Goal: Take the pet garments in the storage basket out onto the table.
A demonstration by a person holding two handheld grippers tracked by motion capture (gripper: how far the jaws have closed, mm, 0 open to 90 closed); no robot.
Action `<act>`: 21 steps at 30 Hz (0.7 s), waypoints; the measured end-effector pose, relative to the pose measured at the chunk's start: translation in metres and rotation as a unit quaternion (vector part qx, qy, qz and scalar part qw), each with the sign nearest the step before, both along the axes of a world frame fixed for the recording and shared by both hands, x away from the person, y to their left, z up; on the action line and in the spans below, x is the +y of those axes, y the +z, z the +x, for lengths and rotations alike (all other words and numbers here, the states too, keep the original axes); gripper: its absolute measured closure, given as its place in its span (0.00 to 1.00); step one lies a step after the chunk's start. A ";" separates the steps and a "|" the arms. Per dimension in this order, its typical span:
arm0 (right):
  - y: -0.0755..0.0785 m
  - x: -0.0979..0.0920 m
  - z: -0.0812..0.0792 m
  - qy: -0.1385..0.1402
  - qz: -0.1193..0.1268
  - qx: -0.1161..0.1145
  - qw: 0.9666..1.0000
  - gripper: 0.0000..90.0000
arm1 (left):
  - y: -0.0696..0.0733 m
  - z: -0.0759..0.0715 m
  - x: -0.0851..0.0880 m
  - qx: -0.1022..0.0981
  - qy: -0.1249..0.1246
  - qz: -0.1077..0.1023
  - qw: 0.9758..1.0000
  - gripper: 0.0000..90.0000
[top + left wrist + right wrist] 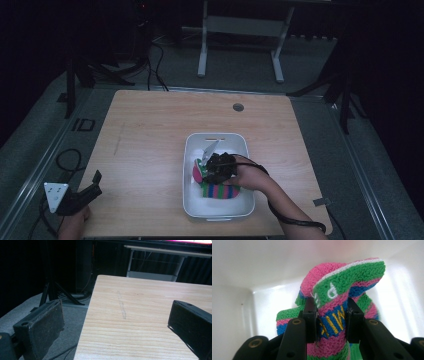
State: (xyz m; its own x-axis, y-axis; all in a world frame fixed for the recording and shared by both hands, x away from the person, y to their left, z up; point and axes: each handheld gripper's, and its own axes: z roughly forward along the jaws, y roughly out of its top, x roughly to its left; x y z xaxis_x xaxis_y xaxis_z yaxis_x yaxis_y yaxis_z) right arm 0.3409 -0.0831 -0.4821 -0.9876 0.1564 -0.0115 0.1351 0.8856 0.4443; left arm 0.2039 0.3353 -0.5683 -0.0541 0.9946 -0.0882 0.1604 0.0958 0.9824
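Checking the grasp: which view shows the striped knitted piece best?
The right gripper view: the striped knitted piece sits close up, pinched between the right tool's jaws, its lettering visible. The high view shows it small and dim in the white bin, partly behind the hand. The left gripper view faces bare tabletop.

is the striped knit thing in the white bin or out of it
In. The striped knit piece sits inside the white bin, pinched by the right gripper.
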 end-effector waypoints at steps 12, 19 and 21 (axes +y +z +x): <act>0.075 -0.037 -0.004 -0.021 0.116 -0.031 0.993 0.75 | 0.000 0.001 0.000 0.000 0.002 -0.001 1.000 0.01; 0.108 -0.047 -0.006 -0.027 0.156 -0.052 0.986 0.75 | 0.000 0.001 0.000 0.000 0.001 0.000 1.000 0.01; 0.115 -0.050 -0.005 -0.031 0.163 -0.057 0.984 0.75 | 0.000 0.001 0.000 0.000 0.001 0.000 1.000 0.01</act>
State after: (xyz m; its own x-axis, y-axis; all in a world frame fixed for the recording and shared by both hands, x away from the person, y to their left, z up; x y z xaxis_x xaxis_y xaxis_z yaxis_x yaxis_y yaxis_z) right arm 0.3357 -0.1329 -0.3669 -0.9710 0.2309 -0.0618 0.1172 0.6851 0.7190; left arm 0.2045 0.3350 -0.5684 -0.0566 0.9945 -0.0883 0.1599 0.0963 0.9824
